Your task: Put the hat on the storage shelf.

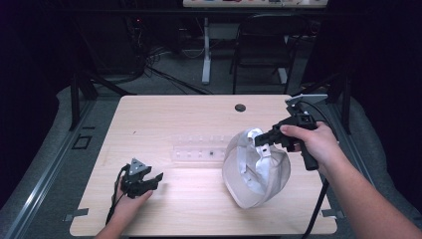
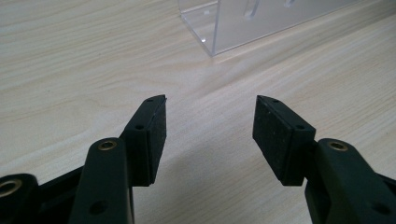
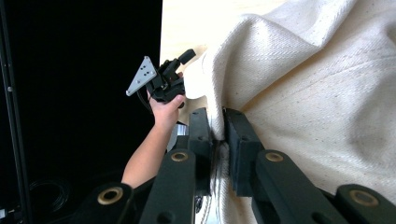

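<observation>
Fabric is what the right gripper (image 1: 263,141) has between its jaws: a fold of the cream cloth cap (image 1: 256,169), pinched tight. In the right gripper view the two black pads sit nearly together with a thin ridge of the cloth (image 3: 219,116) pressed between them, and the rest of the cap's twill spreads away toward two o'clock. From the high view, the cap hangs from that grip over the wooden table (image 1: 164,114), at about four o'clock from the table's middle; its white inner band faces up and its lower edge lies on or just above the tabletop, which of the two I cannot tell.

The left gripper (image 1: 149,181) rests low near the table's seven o'clock corner, held in the person's left hand (image 1: 130,204). Its jaws stand wide apart with nothing between them; in the left gripper view only bare wood lies in the gap.

A clear acrylic rack (image 1: 199,149) lies flat near the table's centre, just beside the cap at its nine o'clock side. Its corner (image 2: 212,28) shows at twelve o'clock ahead of the left gripper, well apart from the pads.
</observation>
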